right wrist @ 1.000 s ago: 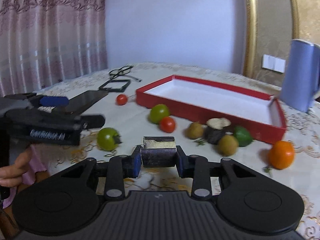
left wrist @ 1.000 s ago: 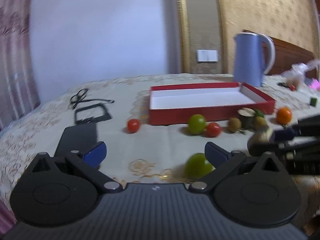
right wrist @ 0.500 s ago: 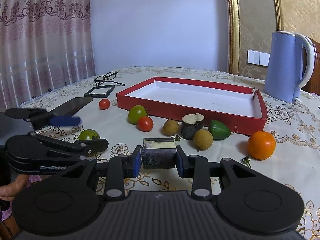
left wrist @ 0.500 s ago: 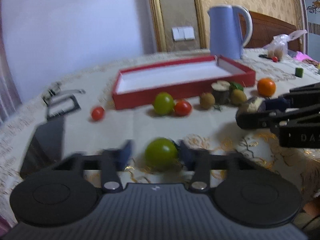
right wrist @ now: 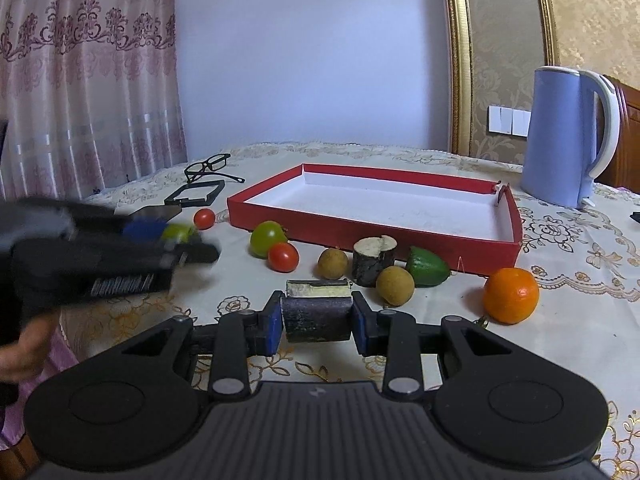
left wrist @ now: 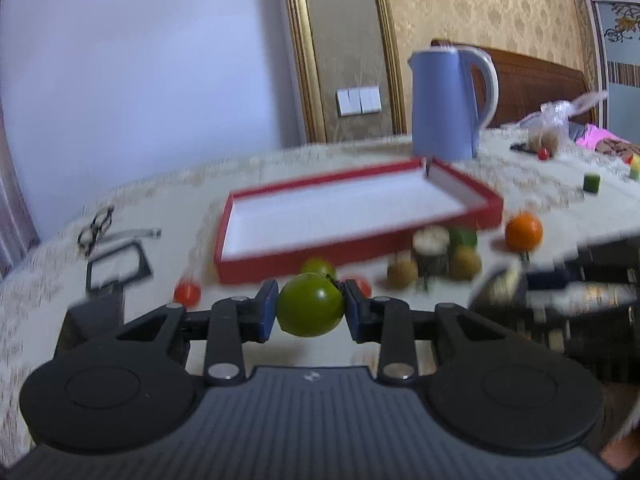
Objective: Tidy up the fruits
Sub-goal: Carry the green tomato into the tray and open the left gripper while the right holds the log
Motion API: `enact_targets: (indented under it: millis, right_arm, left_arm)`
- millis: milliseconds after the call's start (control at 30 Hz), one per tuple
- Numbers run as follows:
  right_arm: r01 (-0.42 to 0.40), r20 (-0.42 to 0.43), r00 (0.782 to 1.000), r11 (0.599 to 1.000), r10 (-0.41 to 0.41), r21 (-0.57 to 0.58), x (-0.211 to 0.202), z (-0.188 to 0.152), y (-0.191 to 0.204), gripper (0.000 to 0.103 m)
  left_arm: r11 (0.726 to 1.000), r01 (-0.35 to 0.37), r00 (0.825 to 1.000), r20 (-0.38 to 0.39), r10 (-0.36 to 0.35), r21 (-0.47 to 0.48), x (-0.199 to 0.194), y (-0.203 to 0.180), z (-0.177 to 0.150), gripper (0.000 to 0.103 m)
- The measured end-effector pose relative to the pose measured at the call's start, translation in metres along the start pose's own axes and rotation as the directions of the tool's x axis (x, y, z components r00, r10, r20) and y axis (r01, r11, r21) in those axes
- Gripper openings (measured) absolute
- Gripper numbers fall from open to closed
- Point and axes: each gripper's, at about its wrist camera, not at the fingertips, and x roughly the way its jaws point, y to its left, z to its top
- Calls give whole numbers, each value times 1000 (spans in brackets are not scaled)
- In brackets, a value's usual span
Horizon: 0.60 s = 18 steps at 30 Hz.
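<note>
Clamping a smooth, glossy green tomato [left wrist: 310, 310] between its blue pads [left wrist: 267, 317], the left gripper [left wrist: 310, 312] has it lifted clear of the cloth, in front of the red tray [left wrist: 304, 258]. Over on the right, the right gripper [right wrist: 316, 318] is squeezed onto a stubby dark cylinder [right wrist: 316, 312] with a pale cut top, rough like bark. Behind that, a second bark-covered stump [right wrist: 374, 256] stands upright on the lace-patterned tablecloth [right wrist: 580, 320].

Count the loose fruit along the tray's near wall: one more green tomato [right wrist: 267, 238], two small red tomatoes [right wrist: 283, 257] [right wrist: 204, 219], two dull brown round fruits [right wrist: 332, 263] [right wrist: 395, 285], one shiny green pointed piece [right wrist: 427, 267], one dimpled orange [right wrist: 511, 295]. The tray itself is a shallow rectangle, red walls, white floor, nothing in it.

Further out: one blue plastic kettle [right wrist: 560, 136], one pair of black glasses [right wrist: 208, 166], one black square frame [right wrist: 196, 196].
</note>
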Motion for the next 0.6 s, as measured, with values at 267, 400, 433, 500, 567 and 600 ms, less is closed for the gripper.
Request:
enact_targets:
  millis: [267,400,433,500,567,600]
  right_arm:
    - [7,10,1000,1000,-7,11,-6,-1,-7,33]
    - [13,18,1000,1000,-13,22,-10,-2,-11,33]
    - [14,19,1000,1000,-14,25,-10,-2,-13,33]
    - [15,20,1000,999,-16,32,-11,-3,-15,33]
    - [16,21,1000,999,-17,39,-12,-4,-18,33]
    - [16,21,1000,999,-17,41,-12,-4,-19,33]
  left_arm:
    - [994,-100,995,20,100,42,72,-5,68,34]
    - [987,-145,989,-27,147,67,116,-6,87,34]
    - [985,-157,986,-45,160,73,128,-5,89,34]
    - [985,-156,982,-95,163,73,149,-3,89,34]
    - [987,-154,979,-128,159,48,155,4,86,34]
    - [988,-154,980,-126,157,31,152,8,83,38]
